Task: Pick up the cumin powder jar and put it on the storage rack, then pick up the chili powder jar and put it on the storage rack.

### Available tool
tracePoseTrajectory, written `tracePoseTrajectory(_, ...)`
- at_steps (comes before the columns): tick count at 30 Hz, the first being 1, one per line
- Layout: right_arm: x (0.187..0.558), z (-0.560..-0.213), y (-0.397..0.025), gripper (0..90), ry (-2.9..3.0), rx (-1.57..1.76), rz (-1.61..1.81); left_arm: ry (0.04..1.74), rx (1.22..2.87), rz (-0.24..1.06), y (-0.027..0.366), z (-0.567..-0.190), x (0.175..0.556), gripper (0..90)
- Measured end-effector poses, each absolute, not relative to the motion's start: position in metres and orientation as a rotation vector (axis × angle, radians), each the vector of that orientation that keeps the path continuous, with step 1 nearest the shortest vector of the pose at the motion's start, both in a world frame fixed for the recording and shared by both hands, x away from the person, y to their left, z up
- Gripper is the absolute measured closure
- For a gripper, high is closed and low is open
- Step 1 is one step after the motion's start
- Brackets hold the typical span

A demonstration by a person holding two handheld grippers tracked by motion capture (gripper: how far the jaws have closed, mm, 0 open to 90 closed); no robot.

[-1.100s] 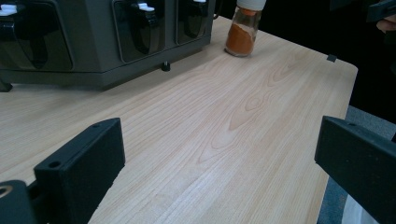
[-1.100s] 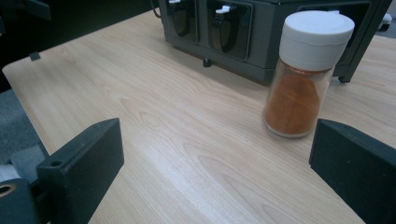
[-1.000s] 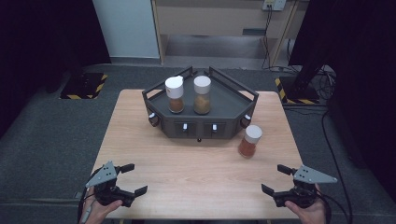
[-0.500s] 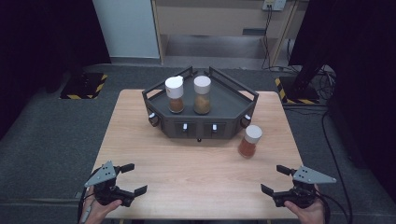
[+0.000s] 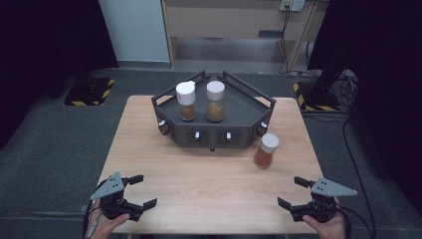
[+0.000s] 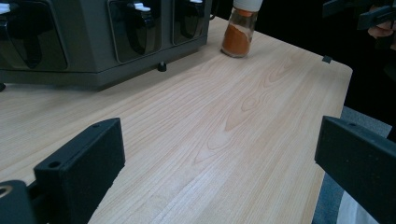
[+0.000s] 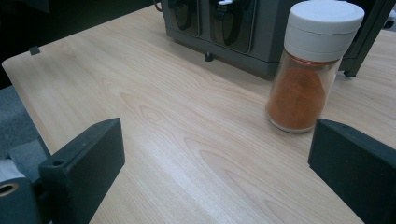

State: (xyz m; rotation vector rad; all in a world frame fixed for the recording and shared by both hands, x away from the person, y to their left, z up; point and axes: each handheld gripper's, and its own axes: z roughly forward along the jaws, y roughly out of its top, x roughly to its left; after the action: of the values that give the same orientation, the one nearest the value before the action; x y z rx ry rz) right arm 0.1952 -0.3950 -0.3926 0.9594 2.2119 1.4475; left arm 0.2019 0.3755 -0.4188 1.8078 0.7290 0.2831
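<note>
Two grippers rest at the table's near edge, both with jaws spread wide and holding nothing. Left gripper sits at the near left corner; right gripper sits at the near right corner. One spice jar with a white cap stands upright on the table toward the right edge, just beside the dark rack's front right corner, apart from both grippers. Two capped jars stand upright on the rack at the far edge. Bare wood lies between the grippers and the rack front.
</note>
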Motion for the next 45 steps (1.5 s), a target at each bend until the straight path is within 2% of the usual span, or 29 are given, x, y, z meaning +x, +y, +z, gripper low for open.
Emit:
tracePoseTrajectory(20, 0.19, -0.385, -0.392, 3.0, 2.176, 0.961, 1.431, 0.734, 1.809, 0.285, 0.375, -0.418, 0.201, 0.3)
tracePoseTrajectory(45, 0.204, -0.332, -0.406, 2.8, 2.153, 0.956, 1.387, 0.757, 1.794, 0.315, 0.376, -0.419, 0.198, 0.1)
